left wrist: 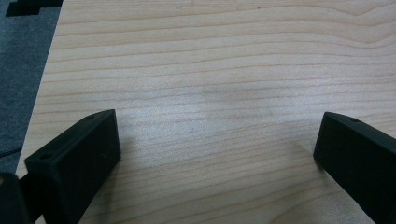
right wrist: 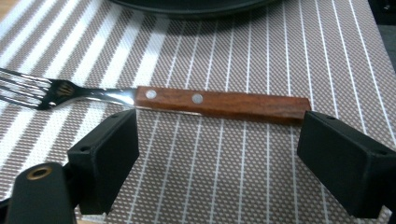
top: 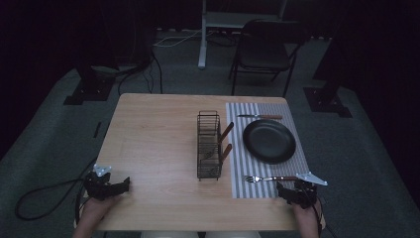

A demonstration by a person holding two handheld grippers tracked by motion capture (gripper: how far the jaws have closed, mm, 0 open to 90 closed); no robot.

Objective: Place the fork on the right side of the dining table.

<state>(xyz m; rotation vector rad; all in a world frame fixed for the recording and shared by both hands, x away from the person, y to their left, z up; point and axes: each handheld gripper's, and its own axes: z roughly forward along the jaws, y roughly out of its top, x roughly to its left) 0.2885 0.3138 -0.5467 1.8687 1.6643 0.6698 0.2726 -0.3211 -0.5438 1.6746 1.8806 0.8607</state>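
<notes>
The fork [right wrist: 159, 98] lay flat on the striped placemat [right wrist: 243, 172], near the mat's near edge, its wooden handle pointing right and its tines left. The right gripper view gave its detail: two rivets in the handle, a small mark on the steel neck, the tines cut off at the picture's left edge. The right gripper [right wrist: 217, 156] stood just near of the handle with its jaws spread wide and nothing between them but mat; whether the right jaw's tip touched the handle's end could not be told.

From the high view the fork [top: 270, 178] was a thin glint, but the black plate [top: 269, 141] beyond it showed whole, with a knife [top: 260, 117] on the mat's far end and a wire rack [top: 208, 145] just left of the mat holding wooden-handled pieces, too dim to name.

The left gripper [left wrist: 217, 149] sat well apart at the table's [top: 153, 148] near left corner, jaws wide over bare wood, empty.
</notes>
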